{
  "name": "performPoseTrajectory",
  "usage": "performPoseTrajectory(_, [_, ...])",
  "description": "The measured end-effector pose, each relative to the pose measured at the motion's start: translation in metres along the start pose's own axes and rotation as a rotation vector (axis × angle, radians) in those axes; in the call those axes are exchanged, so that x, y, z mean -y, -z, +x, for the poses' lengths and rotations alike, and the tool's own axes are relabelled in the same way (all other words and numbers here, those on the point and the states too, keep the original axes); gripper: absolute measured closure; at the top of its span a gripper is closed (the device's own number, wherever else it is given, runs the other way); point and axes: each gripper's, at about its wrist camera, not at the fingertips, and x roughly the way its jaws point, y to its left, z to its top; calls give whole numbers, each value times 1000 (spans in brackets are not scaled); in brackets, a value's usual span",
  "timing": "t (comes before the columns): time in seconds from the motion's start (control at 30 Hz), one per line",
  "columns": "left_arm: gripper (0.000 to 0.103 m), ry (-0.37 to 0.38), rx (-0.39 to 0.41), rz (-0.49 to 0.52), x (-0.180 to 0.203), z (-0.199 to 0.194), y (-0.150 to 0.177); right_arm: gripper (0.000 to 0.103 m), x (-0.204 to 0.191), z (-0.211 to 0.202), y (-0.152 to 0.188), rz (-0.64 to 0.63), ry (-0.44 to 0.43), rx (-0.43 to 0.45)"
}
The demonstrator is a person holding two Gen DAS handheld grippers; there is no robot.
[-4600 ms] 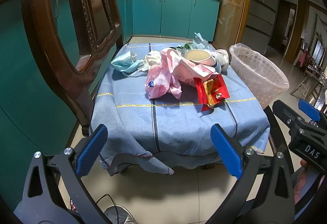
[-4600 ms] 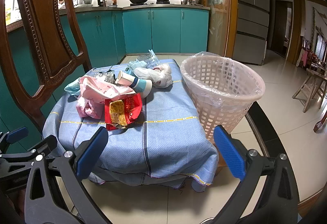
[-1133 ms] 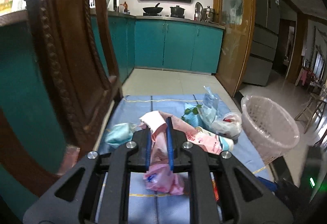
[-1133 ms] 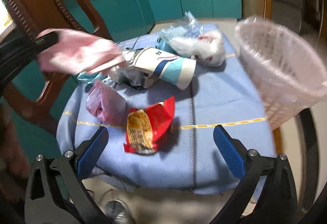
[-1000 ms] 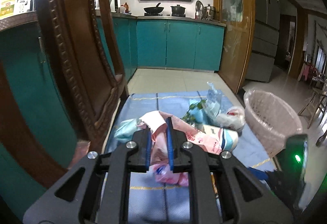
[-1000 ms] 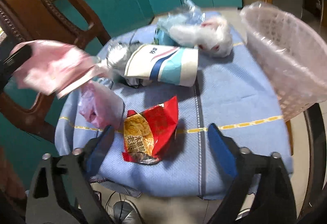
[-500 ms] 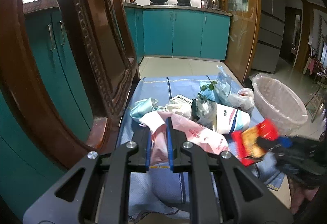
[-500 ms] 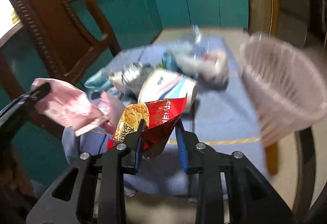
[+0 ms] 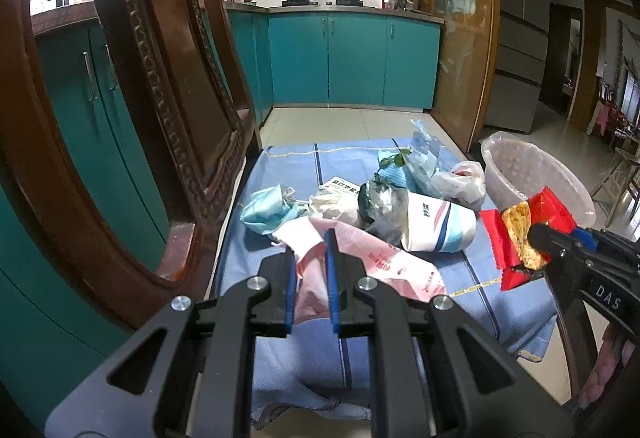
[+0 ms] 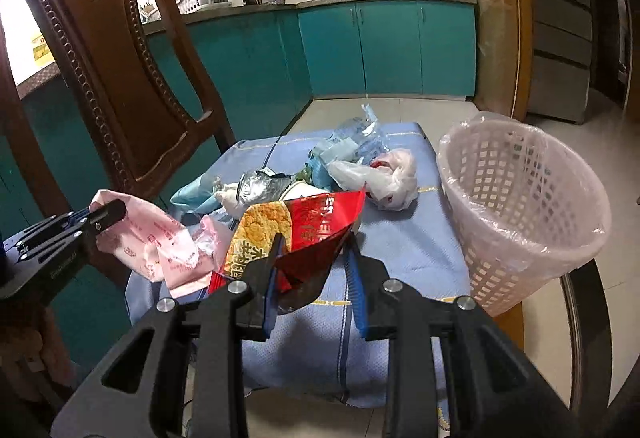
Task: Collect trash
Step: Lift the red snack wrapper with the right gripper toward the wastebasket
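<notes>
Above blue cloth (image 9: 280,166), L claw (image 9: 310,242) pinching crumpled pink bag (image 9: 384,262), R claw (image 10: 314,246) pinching red snack wrapper (image 10: 316,226)

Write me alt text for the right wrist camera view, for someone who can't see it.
The right gripper is shut on a red snack wrapper, held above a blue-clothed table strewn with trash. At left, the left gripper holds a pink bag; at right stands a lined white basket, with a wooden chair and teal cabinets behind.
</notes>
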Motion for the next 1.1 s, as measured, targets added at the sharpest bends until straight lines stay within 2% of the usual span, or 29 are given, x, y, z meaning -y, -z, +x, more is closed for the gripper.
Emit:
performPoseTrajectory(0.17, [89,7,-12,-17,-2,0,1,73,-9,-1,-3,-46,88,40])
performPoseTrajectory(0.33, [89,14,-20,-12,2,0,1,73,-8,-3,-4,-53,129,55])
performPoseTrajectory(1.1, [89,11,-11,-3,7,2,3,73,-11,-4,-3,-61,121,46])
